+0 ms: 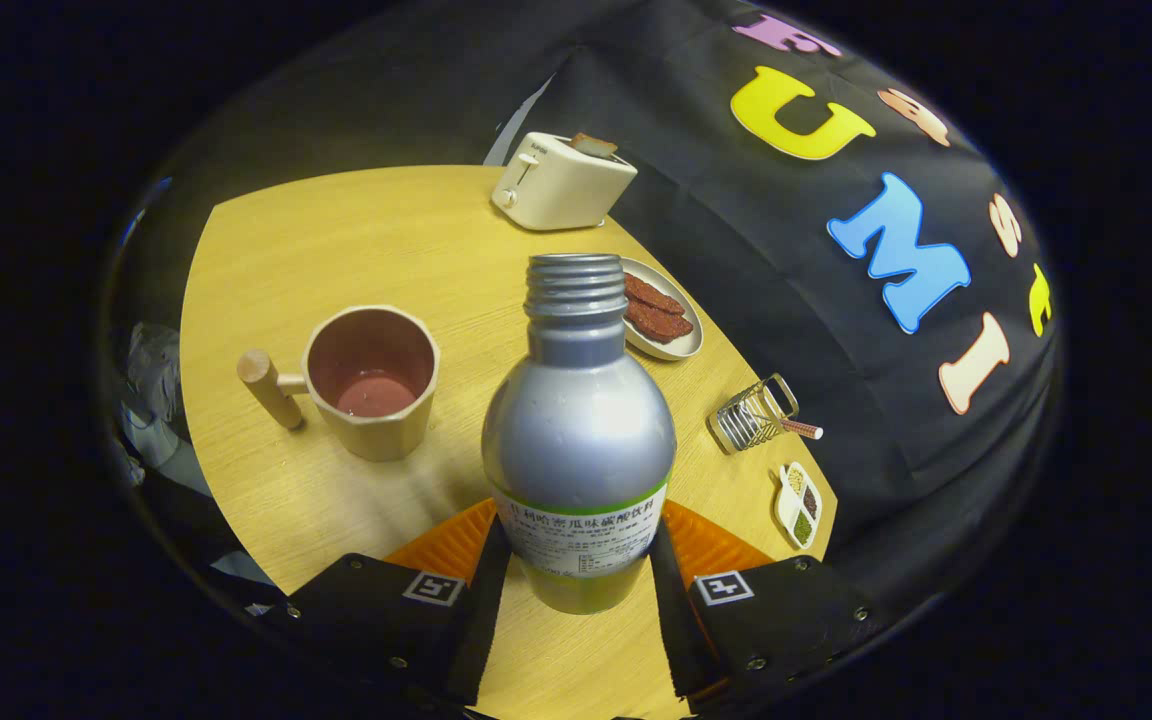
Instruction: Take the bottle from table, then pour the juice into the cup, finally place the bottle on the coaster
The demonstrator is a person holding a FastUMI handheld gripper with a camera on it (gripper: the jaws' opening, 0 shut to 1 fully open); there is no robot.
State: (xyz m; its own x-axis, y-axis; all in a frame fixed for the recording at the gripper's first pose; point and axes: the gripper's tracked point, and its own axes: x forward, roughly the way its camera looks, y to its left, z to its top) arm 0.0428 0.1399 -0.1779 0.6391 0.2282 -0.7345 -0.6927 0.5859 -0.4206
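— While the tongs (576, 560) sit with both fingers pressed on the lower sides of the bottle (578, 430), what is that bottle like?

— Smooth, dull silver metal, round-shouldered, with a narrow threaded neck that has no cap on it. A paper label with a green band wraps its lower part. It stands between the fingers, tipped slightly, its base raised above the wood.

— And the cup (373, 380)?

— Faceted, pale wood-coloured outside, reddish-brown within, with pinkish liquid at the bottom. A round wooden peg handle sticks out on the side away from the bottle. It stands on the worktop (356, 240) just ahead of the fingers, beside the bottle but apart from it.

— What else lies beyond?

— A cream toaster (561, 182) with a slice poking out at the far edge; an oval dish (664, 310) with dark red slices behind the bottle's neck; a small wire rack (756, 415) and a divided condiment dish (799, 503) near the cloth.

— The surface?

— Light wood grain, rounded at the edge, matte. Black cloth hangs close behind as the booth wall.
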